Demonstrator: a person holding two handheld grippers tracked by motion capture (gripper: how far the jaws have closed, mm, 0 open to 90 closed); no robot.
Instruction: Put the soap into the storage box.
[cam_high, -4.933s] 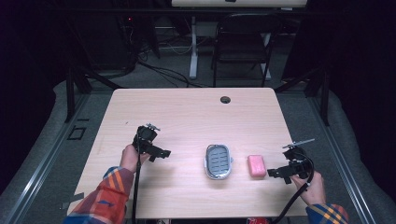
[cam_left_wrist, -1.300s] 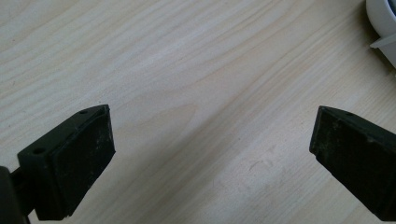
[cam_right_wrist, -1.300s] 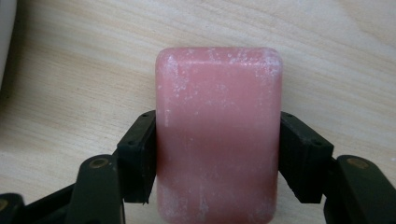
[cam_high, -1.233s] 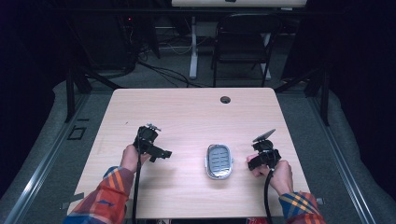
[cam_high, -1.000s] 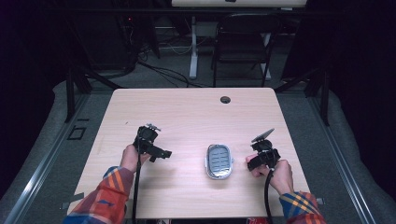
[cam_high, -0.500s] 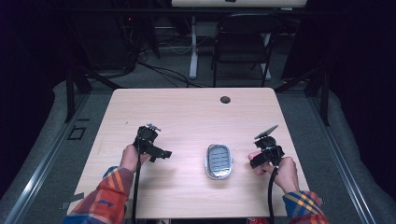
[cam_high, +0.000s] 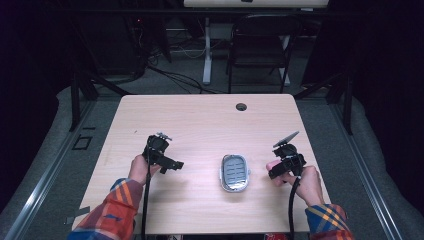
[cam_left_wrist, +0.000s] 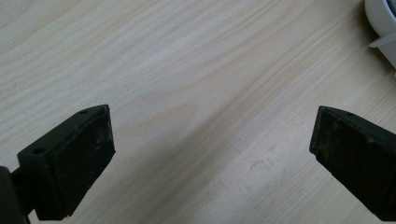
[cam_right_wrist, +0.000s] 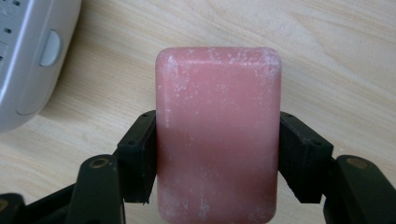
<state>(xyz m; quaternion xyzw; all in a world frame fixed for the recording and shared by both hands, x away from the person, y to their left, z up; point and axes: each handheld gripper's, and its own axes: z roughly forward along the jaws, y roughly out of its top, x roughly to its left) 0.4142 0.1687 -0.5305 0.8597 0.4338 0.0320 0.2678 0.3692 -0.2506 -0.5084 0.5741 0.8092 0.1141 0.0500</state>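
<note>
Right gripper (cam_high: 274, 169), lower right of high view: 2 jaws clamped on the long sides of 1 pink soap (cam_right_wrist: 218, 130), held above the table (cam_high: 200, 120)
Left gripper (cam_high: 172, 165), lower left: jaws spread wide over bare wood, gripping nothing
1 grey-and-white soap dish (cam_high: 235, 172), lower centre, between the grippers, just left of the soap
1 dark round hole (cam_high: 241, 106), upper centre of tabletop
1 black chair (cam_high: 260, 47), top of frame, beyond the table
</note>
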